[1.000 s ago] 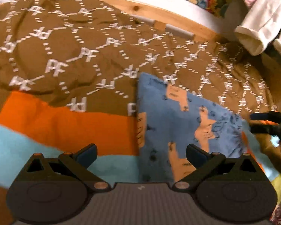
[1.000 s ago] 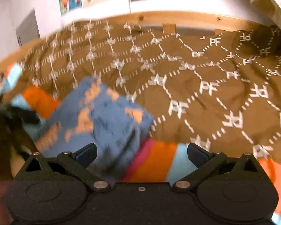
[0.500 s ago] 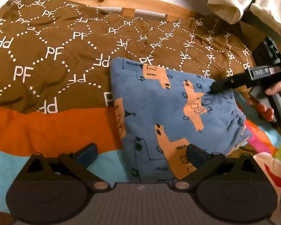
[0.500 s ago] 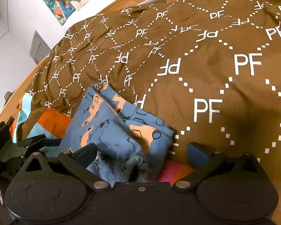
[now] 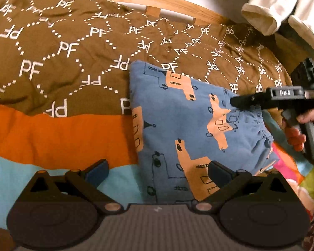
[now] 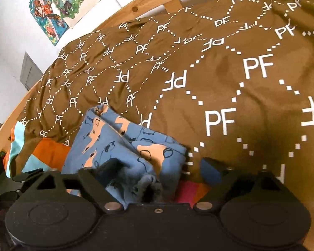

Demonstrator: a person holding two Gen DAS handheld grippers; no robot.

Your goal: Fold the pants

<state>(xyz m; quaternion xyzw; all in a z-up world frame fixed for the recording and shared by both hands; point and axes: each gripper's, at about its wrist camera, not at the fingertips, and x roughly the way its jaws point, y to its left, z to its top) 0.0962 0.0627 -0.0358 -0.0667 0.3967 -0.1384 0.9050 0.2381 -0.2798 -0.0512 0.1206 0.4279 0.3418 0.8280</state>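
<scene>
The pants (image 5: 190, 125) are blue with orange prints and lie folded into a flat rectangle on the bed. My left gripper (image 5: 158, 168) hovers open at their near edge, one finger over the cloth and the other over the light-blue stripe. In the right wrist view, the bunched waistband end of the pants (image 6: 123, 146) lies between the jaws of my right gripper (image 6: 160, 168). Those jaws are closing; the left pad is at the cloth and the right pad (image 6: 209, 167) is still apart from it. From the left wrist view, that gripper's upper finger (image 5: 247, 100) lies over the pants.
A brown duvet (image 5: 69, 48) with white PF lettering covers the bed, with orange (image 5: 58, 136) and light-blue stripes nearer me. The wooden bed frame (image 5: 178, 6) runs along the back. White cloth (image 5: 268, 6) hangs at the top right. A person's hand (image 5: 299, 129) grips the right tool.
The right gripper came in low over the waistband end of the pants, rolled, and its jaws have narrowed around the cloth. The left gripper has stayed open at the near edge.
</scene>
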